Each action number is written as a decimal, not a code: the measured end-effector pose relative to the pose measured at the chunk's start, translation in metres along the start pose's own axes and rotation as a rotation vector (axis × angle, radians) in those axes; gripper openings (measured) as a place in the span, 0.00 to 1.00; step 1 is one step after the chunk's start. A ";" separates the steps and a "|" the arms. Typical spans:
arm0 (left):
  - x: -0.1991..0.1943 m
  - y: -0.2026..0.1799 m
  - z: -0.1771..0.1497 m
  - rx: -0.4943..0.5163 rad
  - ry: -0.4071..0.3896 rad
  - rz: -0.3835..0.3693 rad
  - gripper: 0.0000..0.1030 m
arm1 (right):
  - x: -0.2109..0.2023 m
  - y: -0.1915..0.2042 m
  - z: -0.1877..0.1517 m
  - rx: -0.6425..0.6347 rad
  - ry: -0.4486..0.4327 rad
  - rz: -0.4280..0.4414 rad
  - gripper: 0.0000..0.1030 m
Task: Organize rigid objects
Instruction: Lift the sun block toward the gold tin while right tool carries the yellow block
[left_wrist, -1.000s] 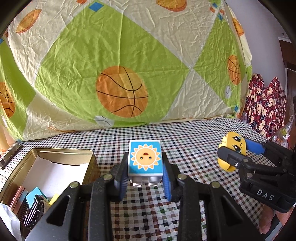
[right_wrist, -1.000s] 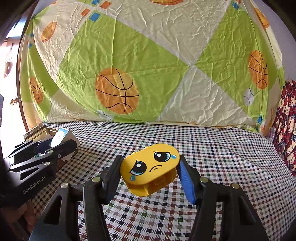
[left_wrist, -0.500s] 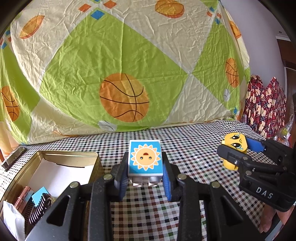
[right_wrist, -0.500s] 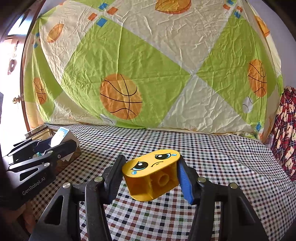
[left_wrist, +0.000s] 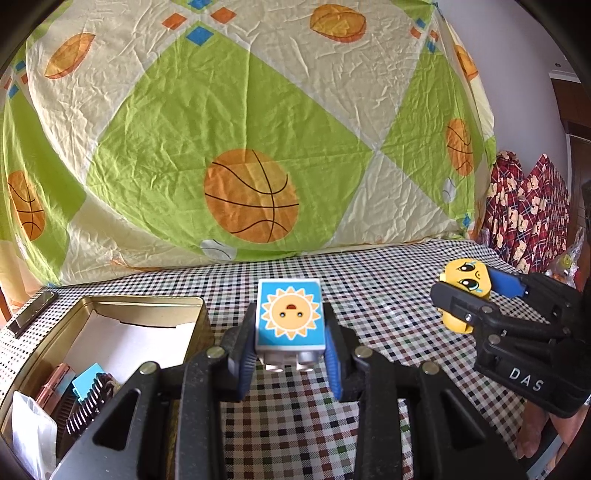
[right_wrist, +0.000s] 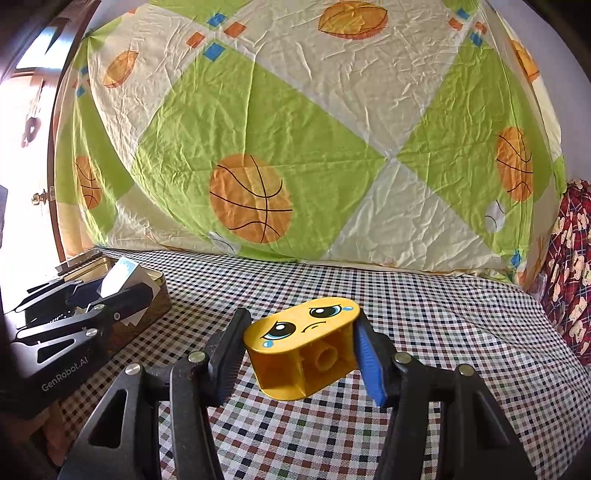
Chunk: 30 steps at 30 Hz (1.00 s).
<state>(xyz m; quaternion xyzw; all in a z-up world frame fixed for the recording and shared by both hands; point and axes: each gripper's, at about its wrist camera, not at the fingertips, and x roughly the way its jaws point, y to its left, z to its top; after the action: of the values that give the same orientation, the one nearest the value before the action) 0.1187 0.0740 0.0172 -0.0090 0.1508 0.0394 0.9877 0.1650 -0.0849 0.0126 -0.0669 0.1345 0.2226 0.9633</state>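
Right wrist view: the right gripper (right_wrist: 299, 354) has the yellow crying-face block (right_wrist: 304, 349) between its jaws, and both pads press on the two ends of the block.
Change at the right gripper: the jaws have just been closing on the yellow block; compared with one second ago the block has turned, so that its hollow side with a round socket now faces the camera and the face looks more upward.
Meaning for the task: I judge that the grip is now settled and the block is lifted from the checkered tablecloth (right_wrist: 443, 332), ready to be carried.
Left wrist view: the left gripper (left_wrist: 291, 350) is clenched on the blue sun-face block (left_wrist: 291, 317), which stands upright between the blue pads, studs toward the camera.
Change at the left gripper: almost none; the block sits between the pads as it did one second ago.
Gold tin box (left_wrist: 155, 302): open, just beside the left gripper on its left; inside are a white paper, a small blue piece and a dark comb-like thing.
View of the box: more of its inside shows than before.
Basketball-print sheet (left_wrist: 251, 147): hangs behind the table.
Next step, as judgement: probably both blocks go to the tin, the left one being nearer; the yellow block is well apart from it.
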 end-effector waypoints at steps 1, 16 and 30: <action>-0.001 0.000 0.000 0.000 0.000 0.001 0.30 | -0.001 0.002 0.000 -0.003 -0.003 0.001 0.56; -0.017 0.007 -0.009 -0.014 0.038 -0.021 0.30 | -0.019 0.020 -0.006 -0.029 -0.026 0.056 0.56; -0.051 0.017 -0.020 -0.014 -0.019 -0.026 0.30 | -0.032 0.033 -0.009 -0.039 -0.053 0.085 0.56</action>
<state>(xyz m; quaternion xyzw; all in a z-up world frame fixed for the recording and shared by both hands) 0.0628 0.0861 0.0134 -0.0173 0.1412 0.0278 0.9894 0.1201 -0.0703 0.0114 -0.0741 0.1071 0.2676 0.9547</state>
